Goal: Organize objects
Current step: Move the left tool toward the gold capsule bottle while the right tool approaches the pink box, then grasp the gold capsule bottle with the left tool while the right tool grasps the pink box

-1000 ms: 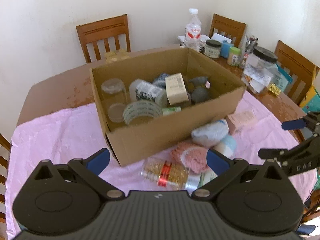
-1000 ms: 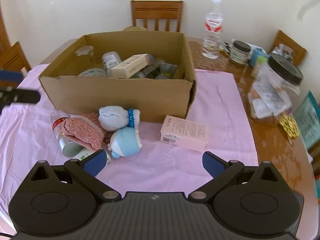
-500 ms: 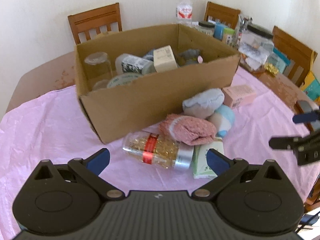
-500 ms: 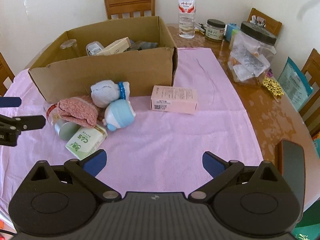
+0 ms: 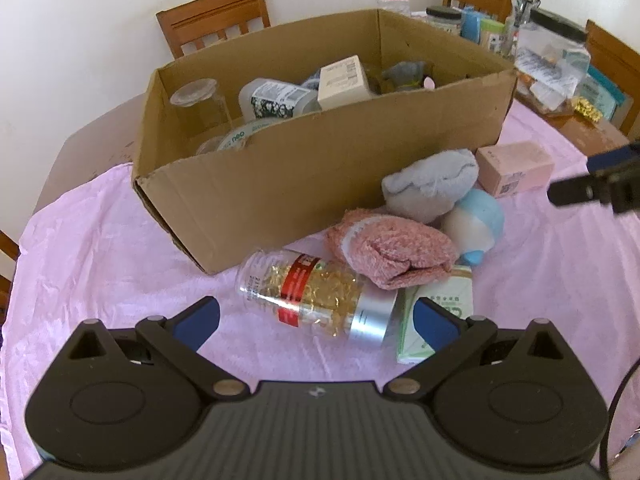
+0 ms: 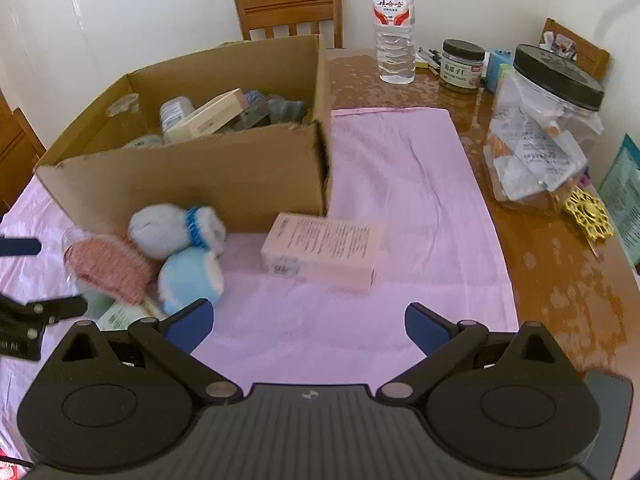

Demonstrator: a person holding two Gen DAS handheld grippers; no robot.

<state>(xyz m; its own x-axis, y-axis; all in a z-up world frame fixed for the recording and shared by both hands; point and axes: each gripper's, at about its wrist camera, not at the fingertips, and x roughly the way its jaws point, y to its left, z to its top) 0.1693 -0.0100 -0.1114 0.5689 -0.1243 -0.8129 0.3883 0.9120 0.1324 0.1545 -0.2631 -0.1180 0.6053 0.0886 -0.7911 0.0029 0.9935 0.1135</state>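
A cardboard box (image 5: 320, 168) (image 6: 192, 176) holding jars, a tape roll and small cartons stands on the pink cloth. In front of it lie a capsule bottle (image 5: 316, 294), a pink sock (image 5: 390, 250) (image 6: 106, 268), a grey sock (image 5: 432, 184) (image 6: 172, 228), a blue-and-white toy (image 5: 476, 220) (image 6: 192, 276), a green carton (image 5: 440, 304) and a pink carton (image 5: 514, 168) (image 6: 324, 250). My left gripper (image 5: 316, 322) is open and empty, just short of the capsule bottle. My right gripper (image 6: 308, 324) is open and empty, short of the pink carton.
A water bottle (image 6: 394, 28), a small jar (image 6: 462, 64) and a large plastic jar with a black lid (image 6: 540, 132) stand on the bare wood at the right. Wooden chairs (image 6: 290, 10) ring the table. A gold trinket (image 6: 588, 220) lies near the table's right edge.
Both grippers have come lower and closer to the loose items. The left one now sits right before the capsule bottle, the right one before the pink carton. Both stay open.
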